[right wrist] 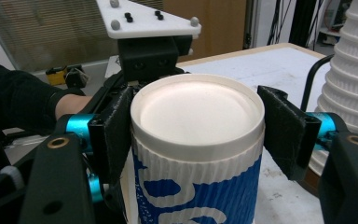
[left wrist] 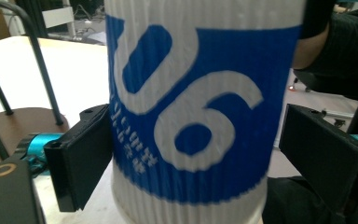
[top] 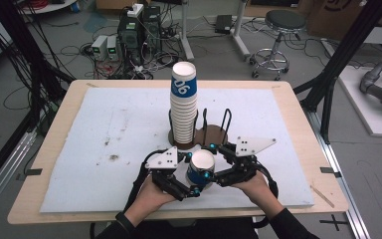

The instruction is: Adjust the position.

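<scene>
A blue-and-white ribbed paper cup (top: 201, 167) stands bottom-up near the table's front, between both grippers. My right gripper (top: 210, 163) is shut on it: in the right gripper view both pads (right wrist: 119, 126) press just under the cup's (right wrist: 198, 121) upturned base. My left gripper (top: 193, 174) straddles the same cup from the other side. In the left gripper view one pad (left wrist: 86, 154) lies against the cup wall (left wrist: 191, 116), while a thin gap shows at the other pad. Behind stands a tall stack of matching cups (top: 184, 104) on a brown holder (top: 214, 134) with black wire loops.
A white foam mat (top: 104, 129) covers most of the wooden table (top: 54, 159). The holder's wire loops (left wrist: 37, 60) rise close behind the cup. Off the table's far edge are computers and cables (top: 129, 35), a stool (top: 281, 22) and black frame posts (top: 348, 45).
</scene>
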